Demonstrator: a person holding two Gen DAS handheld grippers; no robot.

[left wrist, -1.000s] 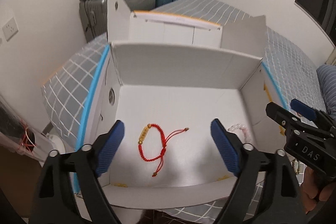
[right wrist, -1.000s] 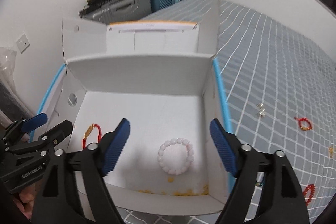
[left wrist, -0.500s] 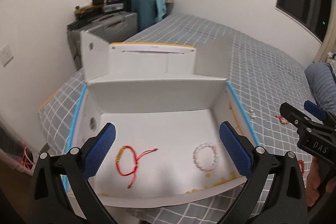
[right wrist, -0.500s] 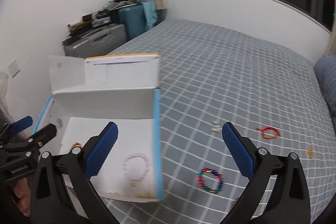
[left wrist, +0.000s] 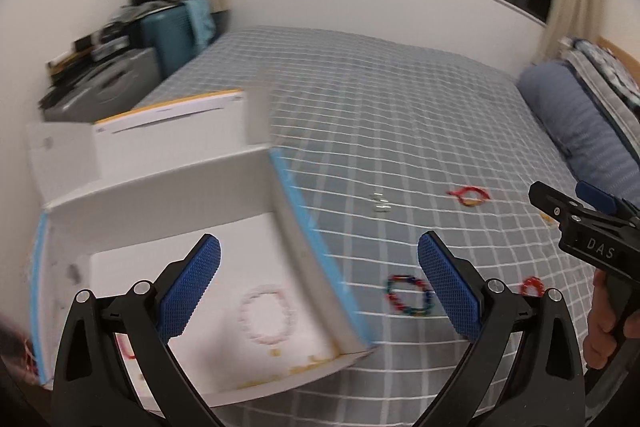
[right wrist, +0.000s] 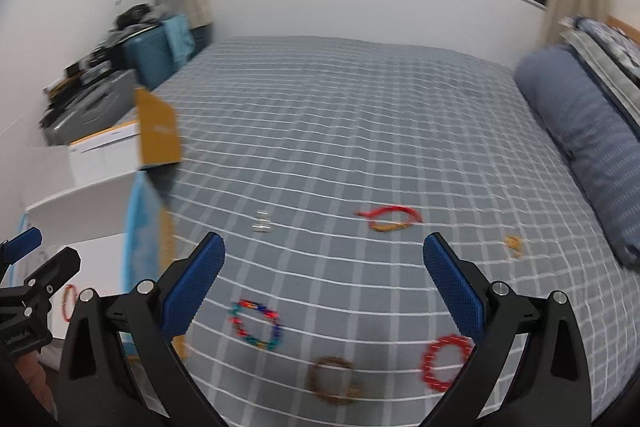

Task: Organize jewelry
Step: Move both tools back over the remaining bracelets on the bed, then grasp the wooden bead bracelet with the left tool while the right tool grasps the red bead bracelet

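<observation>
Both the left gripper (left wrist: pixel 318 285) and right gripper (right wrist: pixel 324 285) hang released, grasping nothing. The near-left white box (left wrist: pixel 160 203) holds one pink bead bracelet (left wrist: pixel 266 315). On the bedspread (right wrist: pixel 360 131) to its right lie four bracelets: multicoloured (right wrist: pixel 256 325), brown (right wrist: pixel 334 381), red beaded (right wrist: pixel 444 363), red cord (right wrist: pixel 390 218).

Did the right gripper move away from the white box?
Yes. The right gripper swung rightward: the white box, centred between its jaws a second ago, now sits at the far left, with the multicolored bracelet on the bed ahead.
</observation>
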